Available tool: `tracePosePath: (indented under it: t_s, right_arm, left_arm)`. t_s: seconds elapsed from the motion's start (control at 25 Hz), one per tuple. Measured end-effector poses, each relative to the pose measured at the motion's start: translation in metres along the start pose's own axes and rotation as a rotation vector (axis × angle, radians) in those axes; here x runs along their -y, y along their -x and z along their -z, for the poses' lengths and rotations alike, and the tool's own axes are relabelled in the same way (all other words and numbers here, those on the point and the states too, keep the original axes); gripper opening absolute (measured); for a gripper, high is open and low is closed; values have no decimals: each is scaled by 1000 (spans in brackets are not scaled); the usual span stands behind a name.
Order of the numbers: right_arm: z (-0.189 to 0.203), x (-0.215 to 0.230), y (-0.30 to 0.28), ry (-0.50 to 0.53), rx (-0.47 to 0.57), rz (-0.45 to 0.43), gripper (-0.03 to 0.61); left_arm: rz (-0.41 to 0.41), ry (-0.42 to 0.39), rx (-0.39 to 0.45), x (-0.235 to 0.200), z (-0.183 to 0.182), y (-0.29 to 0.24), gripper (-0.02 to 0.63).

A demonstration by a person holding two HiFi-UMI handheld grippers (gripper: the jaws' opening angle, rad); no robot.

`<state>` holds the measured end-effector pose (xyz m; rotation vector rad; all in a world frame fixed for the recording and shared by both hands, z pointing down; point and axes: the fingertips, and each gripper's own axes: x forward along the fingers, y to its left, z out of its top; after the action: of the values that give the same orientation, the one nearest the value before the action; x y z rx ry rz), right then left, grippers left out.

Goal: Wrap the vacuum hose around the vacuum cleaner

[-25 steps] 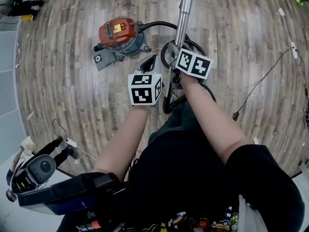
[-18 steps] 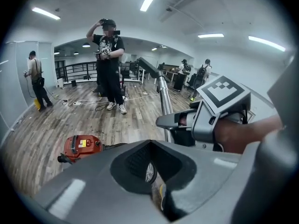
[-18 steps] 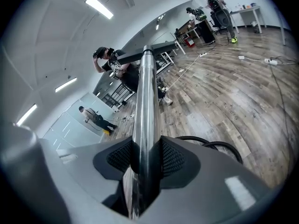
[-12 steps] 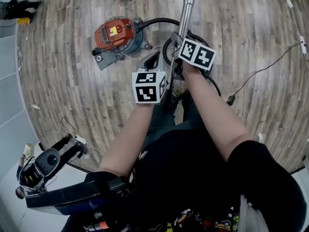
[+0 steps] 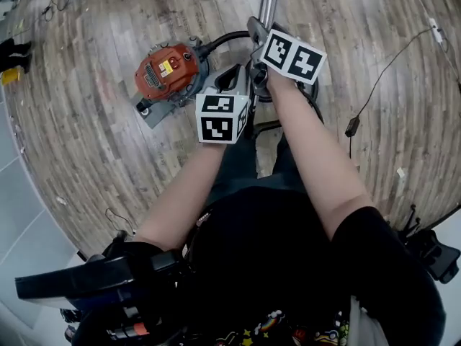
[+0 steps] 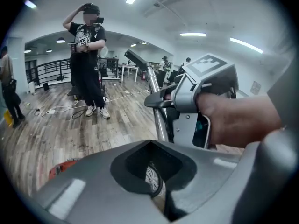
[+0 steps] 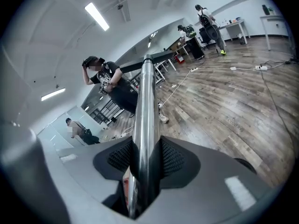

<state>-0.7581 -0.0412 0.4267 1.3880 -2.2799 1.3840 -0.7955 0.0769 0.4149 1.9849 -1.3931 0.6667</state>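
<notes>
Once carried closer to the cleaner [image 5: 166,74] than a second ago, looks ready to begin the wrap. Nearest: shut, gripping nothing clear, at the left gripper's [image 5: 232,80] jaws; clamped wide on the wand [image 5: 269,2] at the right gripper's [image 5: 257,33]. Points away, long axis near-to-far. Beyond, loops black over the floor [image 5: 86,128] from cleaner toward wand: hose [image 5: 220,40].

Polished metal tube [image 7: 144,111], glossy orange plastic vacuum cleaner [image 5: 167,72], matt wooden floor [image 5: 374,20].
</notes>
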Motion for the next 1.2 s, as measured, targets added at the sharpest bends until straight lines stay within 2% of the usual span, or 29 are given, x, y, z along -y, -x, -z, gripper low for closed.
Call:
tracePosePath:
  t_s: [0.08, 0.2, 0.32, 0.48, 0.68, 0.84, 1.0, 1.12, 1.2]
  right_arm:
    - [-9, -17, -12, -19, 38, 0, 187]
    - [-23, -38, -39, -57, 77, -10, 187]
    - [-9, -25, -55, -113, 71, 16, 187]
    - [30, 36, -74, -195, 59, 88, 187]
    - [92, 130, -121, -299, 49, 151, 189]
    - [135, 210, -176, -368, 59, 165, 189]
    - [173, 284, -240, -470, 90, 162, 190]
    - [209, 341, -284, -553, 99, 200, 192]
    - [230, 375, -308, -594, 106, 229, 193]
  left_arm:
    - [22, -28, 5, -23, -12, -2, 2]
    - [12, -37, 32, -58, -31, -8, 2]
    - [10, -32, 32, -73, -28, -19, 2]
    - [13, -48, 12, -78, 4, -53, 2]
    - [-2, -17, -18, -81, 79, -124, 2]
    - [-18, -39, -2, -85, 141, -203, 2]
    - [-69, -36, 58, -107, 193, -279, 2]
    - [-128, -118, 123, -126, 214, -325, 2]
    - [-151, -148, 138, -138, 227, -355, 2]
